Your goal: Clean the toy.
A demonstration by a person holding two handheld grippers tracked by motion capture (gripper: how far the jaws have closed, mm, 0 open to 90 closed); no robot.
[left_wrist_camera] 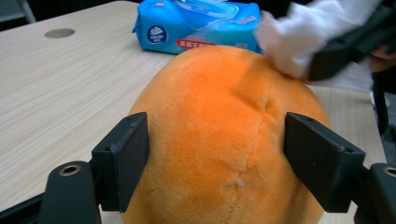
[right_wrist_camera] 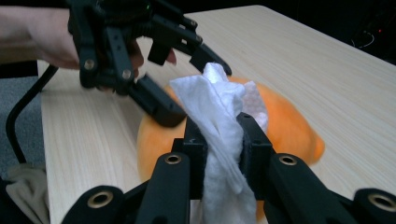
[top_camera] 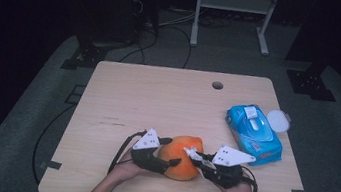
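Dark floor and a metal rack frame surround a pale wooden worktop (top_camera: 123, 94), on which the work sits at the lower centre of the high view. An orange plush toy (top_camera: 181, 156) rests near the front edge. The left claw (top_camera: 170, 151) straddles it from the left side of the frame, its black pads pressed into the plush on either flank, as the left gripper view shows. The right claw (right_wrist_camera: 223, 140) is clamped narrowly on a crumpled white wet wipe (right_wrist_camera: 219, 112), whose free end lies against the top of the toy. A blue wet wipe pack (top_camera: 254, 133) lies at the right of the worktop, well apart, with a round white lid (top_camera: 278, 120) just beside it.

The likeliest trouble is the toy shifting: soft plush yields, so a firm rub could squeeze it out from between the left pads or roll it toward the near edge. The wipe is held only by a bunched fold and might drag loose under friction. With both claws close over the toy, a wide stroke could also knock one against the other.
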